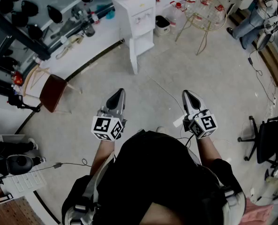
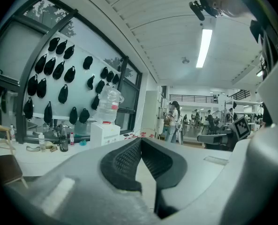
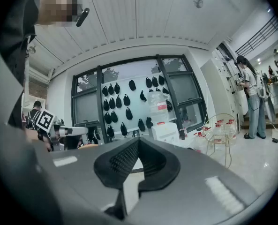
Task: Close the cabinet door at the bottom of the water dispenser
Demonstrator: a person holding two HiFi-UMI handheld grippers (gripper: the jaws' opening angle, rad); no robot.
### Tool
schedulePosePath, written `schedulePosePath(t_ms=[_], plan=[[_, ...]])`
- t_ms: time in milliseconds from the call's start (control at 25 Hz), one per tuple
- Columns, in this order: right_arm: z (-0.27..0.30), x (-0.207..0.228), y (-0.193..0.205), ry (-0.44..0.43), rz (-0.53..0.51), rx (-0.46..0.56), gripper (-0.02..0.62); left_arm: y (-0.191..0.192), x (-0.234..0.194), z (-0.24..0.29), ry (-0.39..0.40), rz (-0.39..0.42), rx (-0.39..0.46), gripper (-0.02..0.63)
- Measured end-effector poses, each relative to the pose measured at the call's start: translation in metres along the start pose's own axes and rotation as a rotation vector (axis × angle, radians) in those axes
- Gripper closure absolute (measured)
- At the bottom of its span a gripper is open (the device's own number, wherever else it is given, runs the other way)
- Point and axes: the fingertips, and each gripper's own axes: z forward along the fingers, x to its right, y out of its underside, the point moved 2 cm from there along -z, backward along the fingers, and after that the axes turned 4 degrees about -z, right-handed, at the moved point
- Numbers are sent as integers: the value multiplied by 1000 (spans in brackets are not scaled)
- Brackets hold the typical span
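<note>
A white water dispenser (image 1: 138, 18) stands at the far side of the floor, by the window counter. Its bottom cabinet door (image 1: 133, 56) hangs open toward me, showing the pale compartment (image 1: 145, 45). In the left gripper view the dispenser (image 2: 105, 131) carries a clear bottle (image 2: 110, 106); it also shows in the right gripper view as the dispenser (image 3: 163, 130). My left gripper (image 1: 118, 92) and right gripper (image 1: 185, 94) are held side by side in front of me, well short of the dispenser. Both are shut with nothing between the jaws.
A brown chair (image 1: 52, 92) stands at the left. A wire rack (image 1: 203, 11) with red-capped bottles is right of the dispenser. A black office chair (image 1: 268, 142) is at the right, and a person (image 1: 256, 16) stands at the far right. Cables (image 1: 260, 74) lie on the floor.
</note>
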Motion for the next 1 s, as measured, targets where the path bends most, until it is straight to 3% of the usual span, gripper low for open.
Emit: schedulePosePath(t_ms=[600, 640, 680, 760, 840, 1000], plan=[[-8, 22, 2, 0, 4, 21, 591, 8, 15, 23, 19, -9, -5, 602], [-9, 24, 0, -6, 15, 39, 583, 8, 17, 24, 24, -12, 1, 601], [-9, 25, -2, -16, 23, 55, 520, 8, 19, 26, 29, -16, 6, 589], [-10, 24, -7, -34, 23, 74, 338, 8, 23, 30, 32, -21, 11, 423], [-13, 25, -13, -25, 3, 86, 295, 10, 27, 34, 13, -20, 10, 287], [-25, 39, -18, 27, -47, 104, 166, 14, 35, 41, -37, -9, 2, 162]])
